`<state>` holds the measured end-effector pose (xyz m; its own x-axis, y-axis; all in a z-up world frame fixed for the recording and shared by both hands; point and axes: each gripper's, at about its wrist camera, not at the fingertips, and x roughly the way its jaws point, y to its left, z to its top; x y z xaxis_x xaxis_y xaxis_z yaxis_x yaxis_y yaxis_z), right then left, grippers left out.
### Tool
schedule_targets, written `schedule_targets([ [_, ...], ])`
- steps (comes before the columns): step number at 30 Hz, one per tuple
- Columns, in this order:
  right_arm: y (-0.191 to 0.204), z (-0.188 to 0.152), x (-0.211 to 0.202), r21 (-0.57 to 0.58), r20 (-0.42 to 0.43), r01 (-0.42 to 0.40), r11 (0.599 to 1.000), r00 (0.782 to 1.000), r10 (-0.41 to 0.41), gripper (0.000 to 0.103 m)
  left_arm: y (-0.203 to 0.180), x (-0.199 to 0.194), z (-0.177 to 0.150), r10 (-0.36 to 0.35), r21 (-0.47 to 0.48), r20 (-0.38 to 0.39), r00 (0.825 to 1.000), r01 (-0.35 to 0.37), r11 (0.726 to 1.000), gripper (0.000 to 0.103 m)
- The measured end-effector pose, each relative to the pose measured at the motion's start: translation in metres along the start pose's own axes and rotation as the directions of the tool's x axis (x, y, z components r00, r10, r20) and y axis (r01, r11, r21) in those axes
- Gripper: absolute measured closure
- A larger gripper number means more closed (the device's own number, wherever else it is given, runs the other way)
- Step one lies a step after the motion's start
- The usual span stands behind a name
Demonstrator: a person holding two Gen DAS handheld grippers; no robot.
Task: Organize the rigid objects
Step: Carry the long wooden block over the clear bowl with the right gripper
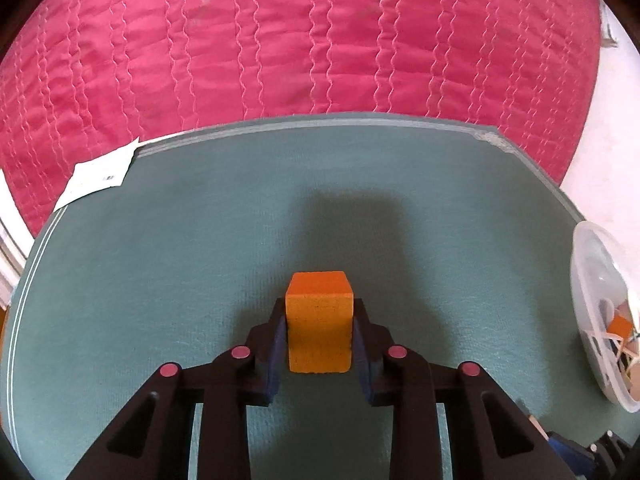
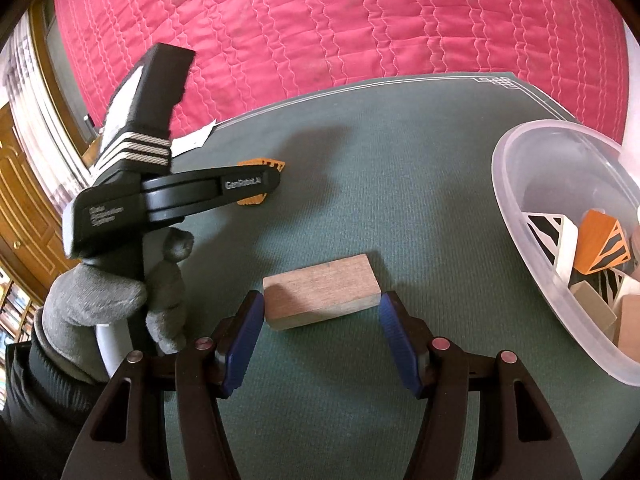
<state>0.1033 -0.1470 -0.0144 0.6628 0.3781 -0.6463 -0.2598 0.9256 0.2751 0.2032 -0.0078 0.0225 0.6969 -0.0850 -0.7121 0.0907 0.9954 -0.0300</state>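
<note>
- Left gripper [image 1: 319, 330]: closed on an orange block [image 1: 319, 328], blue pads pressed on its two side faces; block is held above the green mat [image 1: 160, 280], shadow cast ahead of it.
- Grip is taken low on the block, top half is left sticking out past the fingertips. Judged secure: flat parallel faces, stiff, matte painted surface, little slip expected.
- In the right wrist view the same block is seen as orange edges with black stripes showing above and below the left gripper's finger; a grey glove [image 2: 96, 304] is seen on the handle.
- Right gripper [image 2: 322, 320]: spread wide, nothing held. Pads are set on either side of a plain wooden block [image 2: 322, 294] lying flat on the mat; left pad looks just beside its short end, right pad slightly clear. Contact cannot be confirmed.
- Wooden block: judged light, rigid, unfinished grain, so decent friction. It lies slightly skewed to the pads; best taken across the short ends, mid-height, squared up first to avoid twisting on closure.
- Clear plastic tub [image 2: 516, 200] is placed on the right, near the wooden block; striped orange and white blocks plus plain ones are already inside.
- A white paper tag [image 1: 100, 174] lies at the mat's far left corner; red quilt [image 1: 320, 40] is seen beyond.
</note>
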Motion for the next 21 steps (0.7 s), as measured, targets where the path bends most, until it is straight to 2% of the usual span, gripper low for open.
schedule_targets([
  [5,0.0,0.0,0.0,0.002,0.001,0.0,1.0,1.0,0.0,0.042,0.0,-0.01,-0.006,-0.001,-0.008,0.024,1.0,0.001,1.0,0.072],
  [12,-0.003,0.0,-0.002,0.02,0.01,0.008,1.0,1.0,-0.008,0.042,0.0,-0.023,-0.014,0.051,-0.023,0.053,0.997,-0.05,0.999,0.072],
  [21,-0.01,-0.009,-0.016,0.061,0.038,0.027,0.998,0.999,-0.03,0.042,-0.001,-0.042,-0.02,0.079,-0.03,0.103,0.991,-0.077,0.997,0.072],
])
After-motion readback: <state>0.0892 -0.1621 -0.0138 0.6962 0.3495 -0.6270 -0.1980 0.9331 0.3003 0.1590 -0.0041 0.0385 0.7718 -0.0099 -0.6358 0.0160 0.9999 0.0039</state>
